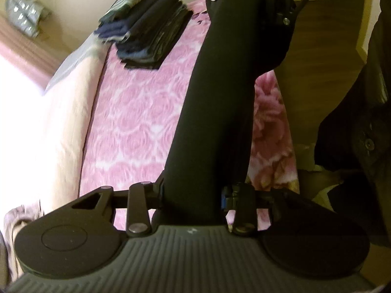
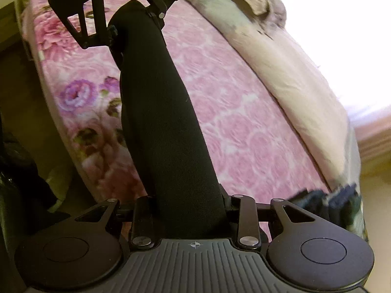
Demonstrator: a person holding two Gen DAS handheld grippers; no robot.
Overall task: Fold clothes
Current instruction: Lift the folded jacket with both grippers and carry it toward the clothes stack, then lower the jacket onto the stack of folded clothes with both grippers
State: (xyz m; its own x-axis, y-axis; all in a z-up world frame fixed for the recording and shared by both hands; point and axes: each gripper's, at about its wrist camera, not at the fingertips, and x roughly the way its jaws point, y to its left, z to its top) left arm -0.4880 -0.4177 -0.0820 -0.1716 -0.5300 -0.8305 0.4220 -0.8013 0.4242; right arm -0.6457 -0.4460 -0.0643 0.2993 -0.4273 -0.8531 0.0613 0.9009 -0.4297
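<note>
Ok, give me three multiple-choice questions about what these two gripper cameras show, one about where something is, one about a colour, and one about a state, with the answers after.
1. Where does the stack of folded clothes lie?
A. On the pink bed cover
B. On the floor
C. On a chair

2. What colour is the garment stretched between the two grippers?
A. White
B. Black
C. Red

3. What state is the left gripper in?
A. Open and empty
B. Shut on the garment
C. Out of view

Answers: 1 A, the stack sits on the pink bed cover in the left wrist view. 2 B, the cloth is black in both views. 3 B, the cloth runs out from between its fingers, as with the right gripper.
</note>
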